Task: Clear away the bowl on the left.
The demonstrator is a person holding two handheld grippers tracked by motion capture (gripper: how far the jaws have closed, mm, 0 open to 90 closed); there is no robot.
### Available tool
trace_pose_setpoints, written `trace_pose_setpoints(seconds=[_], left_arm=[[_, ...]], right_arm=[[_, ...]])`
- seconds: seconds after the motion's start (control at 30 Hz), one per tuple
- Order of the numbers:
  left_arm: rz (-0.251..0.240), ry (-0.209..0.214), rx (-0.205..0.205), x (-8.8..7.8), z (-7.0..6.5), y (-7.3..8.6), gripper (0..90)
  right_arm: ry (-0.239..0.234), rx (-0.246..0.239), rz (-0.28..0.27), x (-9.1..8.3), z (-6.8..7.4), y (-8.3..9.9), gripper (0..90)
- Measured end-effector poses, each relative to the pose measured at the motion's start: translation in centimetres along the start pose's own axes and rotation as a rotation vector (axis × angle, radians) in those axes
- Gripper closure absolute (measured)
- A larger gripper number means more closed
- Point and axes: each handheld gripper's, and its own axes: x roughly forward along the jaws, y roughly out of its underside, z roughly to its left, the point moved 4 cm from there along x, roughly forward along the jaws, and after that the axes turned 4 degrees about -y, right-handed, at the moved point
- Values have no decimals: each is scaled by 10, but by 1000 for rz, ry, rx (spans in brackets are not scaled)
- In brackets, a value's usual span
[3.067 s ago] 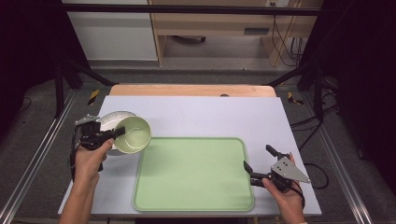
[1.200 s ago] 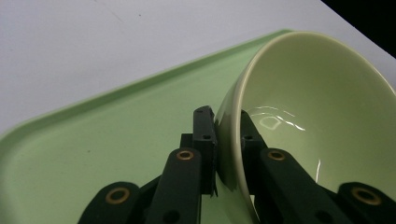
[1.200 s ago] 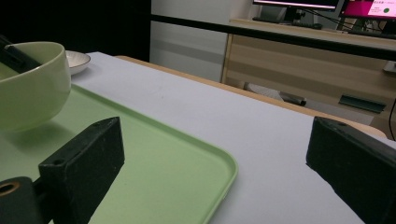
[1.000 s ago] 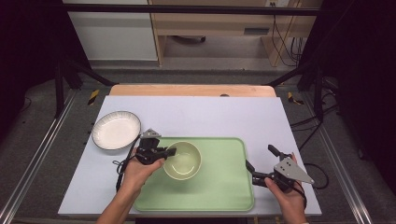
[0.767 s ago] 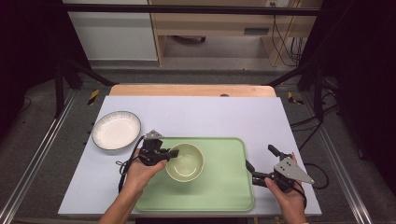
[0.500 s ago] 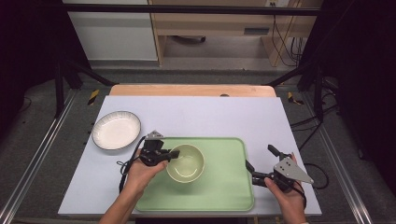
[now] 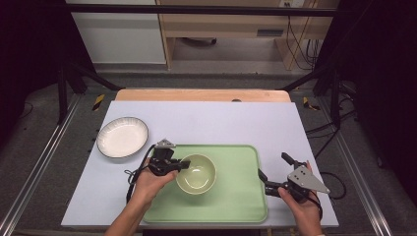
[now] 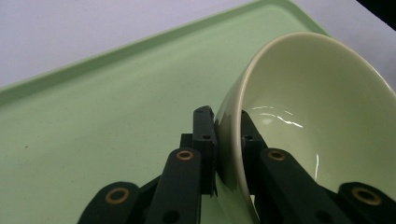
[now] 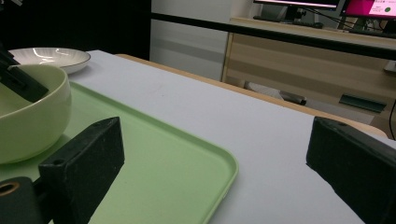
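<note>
The pale green bowl (image 7: 195, 173) sits on the left half of the green tray (image 7: 236, 196), upright as seen from above, and the left tool (image 7: 169, 164) is clamped on its near-left rim — one jaw pressed against the outside wall, the other inside, as the left gripper view (image 8: 229, 140) makes plain. It looks like glazed ceramic: stiff, smooth, probably slippery under hard black pads, and likely to chip if knocked against the tray. I'd judge it fairly light for one hand, but held by a single point on the rim it will want to tip, so the rim pinch is the sensible place as long as the grip stays firm and the lift stays level.

The right tool (image 7: 275, 177) hovers off the tray's right edge with its jaws wide apart and nothing between them; from its own view the tray's corner (image 9: 224, 172) lies between the two pads. A white plate (image 7: 122, 136) rests on the counter (image 7: 221, 123), well to the left of the tray and apart from the bowl.
</note>
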Motion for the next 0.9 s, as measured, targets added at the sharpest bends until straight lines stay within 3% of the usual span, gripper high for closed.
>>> trace_pose_setpoints(seconds=[0.43,0.6,0.9], left_arm=[[12,3,-3,2,0,2,823],[8,23,-28,1,3,2,822],[28,21,-20,1,5,3,821]], right_arm=[[-1,3,5,0,0,0,43],[-2,4,4,0,0,1,43],[-1,4,4,0,0,0,43]])
